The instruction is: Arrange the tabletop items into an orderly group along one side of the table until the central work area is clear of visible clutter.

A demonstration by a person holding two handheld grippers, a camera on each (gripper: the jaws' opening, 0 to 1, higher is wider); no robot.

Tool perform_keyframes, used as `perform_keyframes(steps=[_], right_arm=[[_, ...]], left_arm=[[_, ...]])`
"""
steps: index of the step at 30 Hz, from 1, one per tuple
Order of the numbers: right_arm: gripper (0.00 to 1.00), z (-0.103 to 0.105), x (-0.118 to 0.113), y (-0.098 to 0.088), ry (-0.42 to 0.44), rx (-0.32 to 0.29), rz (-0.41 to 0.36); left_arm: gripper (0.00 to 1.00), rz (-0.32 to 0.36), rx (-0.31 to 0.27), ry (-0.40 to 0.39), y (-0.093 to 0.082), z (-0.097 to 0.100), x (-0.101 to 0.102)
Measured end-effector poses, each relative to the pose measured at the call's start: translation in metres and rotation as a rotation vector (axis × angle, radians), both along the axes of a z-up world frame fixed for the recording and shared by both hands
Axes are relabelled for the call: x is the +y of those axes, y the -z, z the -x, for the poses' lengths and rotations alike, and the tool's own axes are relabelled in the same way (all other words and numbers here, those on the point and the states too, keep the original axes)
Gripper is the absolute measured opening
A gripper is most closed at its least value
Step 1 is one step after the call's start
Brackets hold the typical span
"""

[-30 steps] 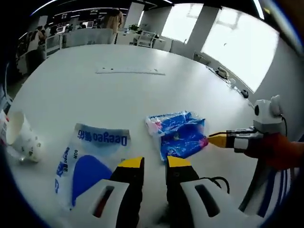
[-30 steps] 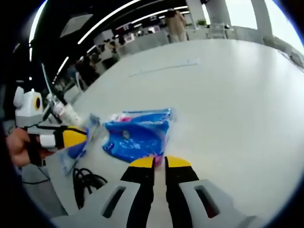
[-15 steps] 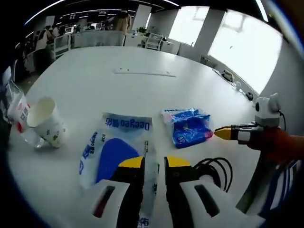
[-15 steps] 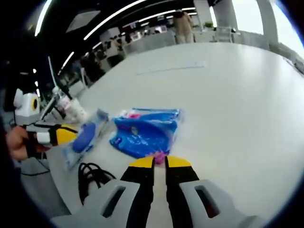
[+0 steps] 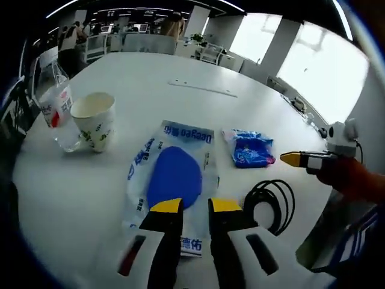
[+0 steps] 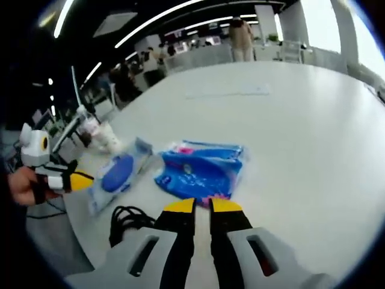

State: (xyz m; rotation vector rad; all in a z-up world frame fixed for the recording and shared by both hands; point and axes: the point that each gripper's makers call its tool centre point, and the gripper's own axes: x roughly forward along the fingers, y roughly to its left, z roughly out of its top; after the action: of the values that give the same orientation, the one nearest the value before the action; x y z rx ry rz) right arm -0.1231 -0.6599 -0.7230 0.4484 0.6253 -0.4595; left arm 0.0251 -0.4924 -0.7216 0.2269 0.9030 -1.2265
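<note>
- The left gripper (image 5: 195,206) hangs just above the near edge of the white surface (image 5: 150,102). Its yellow-tipped fingers (image 5: 165,208) stand nearly together with a thin gap between them and nothing in it.
- Straight ahead of those tips lies a clear packet with a blue disc inside (image 5: 173,176), flat on the surface; its near end runs under the fingertips, and I cannot tell whether they touch it.
- Just beside the packet is a smaller blue crinkled packet (image 5: 251,149), the two apart.
- A coiled black cable (image 5: 269,205) lies at the near edge of the surface, beside the clear packet and near the small blue one.
- A paper cup (image 5: 94,121) stands upright toward the far side edge, with a clear plastic bottle (image 5: 55,108) just beside it.
- The right gripper (image 6: 196,206) hovers over the near end of the blue crinkled packet, fingers nearly closed and empty.
- In the left gripper view it comes in at the edge, held in a hand (image 5: 352,178).
- In the right gripper view the cable, clear packet, cup and bottle sit along one edge of the surface.
</note>
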Motion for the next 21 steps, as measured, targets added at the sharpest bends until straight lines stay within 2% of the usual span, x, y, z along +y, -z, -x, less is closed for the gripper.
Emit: perform_keyframes(steps=[7,10,14,21], right_arm=[[0.06,-0.012,0.01,-0.008,-0.057,-0.002,0.026],[0.06,-0.016,0.012,-0.009,-0.071,-0.005,0.027],[0.06,-0.021,0.016,-0.009,-0.098,-0.003,0.03],[0.06,-0.026,0.02,-0.01,-0.125,-0.002,0.032]], left_arm=[[0.14,-0.006,0.043,-0.079,0.002,-0.006,0.018],[0.14,-0.009,0.043,-0.09,0.002,-0.006,0.023],[0.14,-0.013,0.073,-0.137,0.004,-0.008,0.028],[0.14,-0.024,0.079,-0.159,0.007,-0.008,0.033]])
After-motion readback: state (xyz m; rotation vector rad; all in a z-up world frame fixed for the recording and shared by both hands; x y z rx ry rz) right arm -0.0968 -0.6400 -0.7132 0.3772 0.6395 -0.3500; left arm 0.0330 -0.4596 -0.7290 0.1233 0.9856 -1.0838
